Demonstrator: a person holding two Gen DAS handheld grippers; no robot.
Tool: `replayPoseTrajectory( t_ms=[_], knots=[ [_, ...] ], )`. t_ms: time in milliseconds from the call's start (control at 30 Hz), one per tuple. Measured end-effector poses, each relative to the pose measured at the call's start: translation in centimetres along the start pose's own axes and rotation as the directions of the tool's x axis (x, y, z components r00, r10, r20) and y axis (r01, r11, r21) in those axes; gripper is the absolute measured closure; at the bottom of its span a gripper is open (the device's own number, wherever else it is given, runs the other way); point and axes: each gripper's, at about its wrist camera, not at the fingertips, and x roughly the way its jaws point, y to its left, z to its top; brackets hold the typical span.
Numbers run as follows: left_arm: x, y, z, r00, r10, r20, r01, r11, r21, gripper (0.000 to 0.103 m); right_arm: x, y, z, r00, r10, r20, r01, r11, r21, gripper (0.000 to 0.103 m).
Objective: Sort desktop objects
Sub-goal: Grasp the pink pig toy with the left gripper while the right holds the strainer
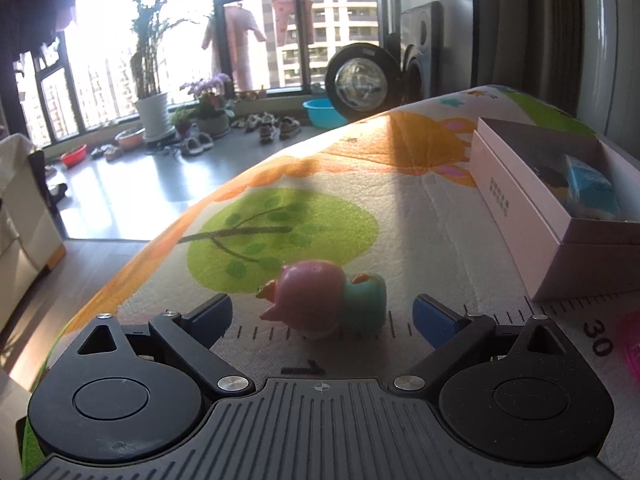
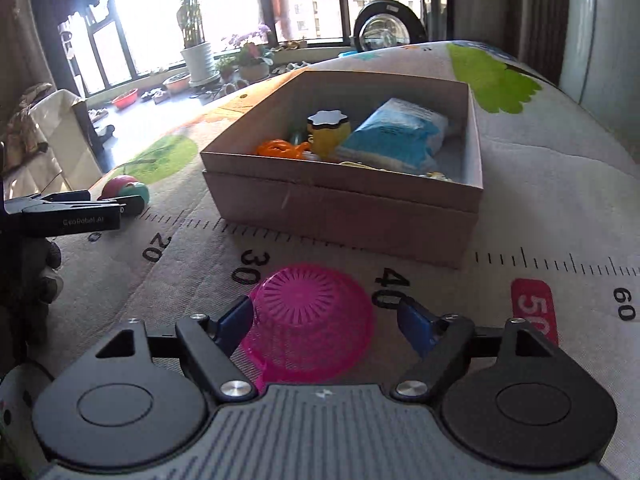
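A sunlit living rm with tall windows [image 1: 256, 20], potted plants and shoes along the sill, plus a front-loading washing machine w/ its round door [image 1: 360, 80] ajar, sits behind a padded play mat [image 1: 420, 208] printed w/ green trees, orange shapes and a ruler scale.

On the mat, the left gripper [image 1: 322, 312] is low over the scale, blue-padded fingers spread wide apart; a small pink-and-teal plastic toy figure [image 1: 324, 300] lies on its side between them, touching neither pad. In the right wrist view the same gripper shows at the left edge beside that toy.

The right gripper [image 2: 326, 316] is likewise spread, straddling an upside-down translucent magenta plastic cup [image 2: 312, 320] resting on the mat between the "30" and "40" marks. The left pad looks to be at or against the cup's side; the right pad is clear of it.

Just beyond the cup stands an open pale-pink cardboard box [image 2: 340, 216]. Inside it: a blue-and-white soft packet [image 2: 400, 136] against the right-hand wall, a yellow plastic pot w/ a scalloped white lid [image 2: 328, 132] near the middle, and an orange plastic piece [image 2: 280, 148] at left. Other small bits in the box are too hidden to identify. A red label marked "50" [image 2: 532, 308] is on the scale to the right.
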Motion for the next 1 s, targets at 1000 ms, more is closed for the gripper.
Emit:
replayPoseTrajectory(
  t_ms=[1000],
  knots=[
    [-7.8, -6.0, -6.4, 0.97, -0.24, -0.029, 0.234, 0.902, 0.362, 0.003, -0.9, -1.6, -1.6, 0.999, 0.016, 0.052, -0.02, 0.996, 0.088, 0.0]
  ],
)
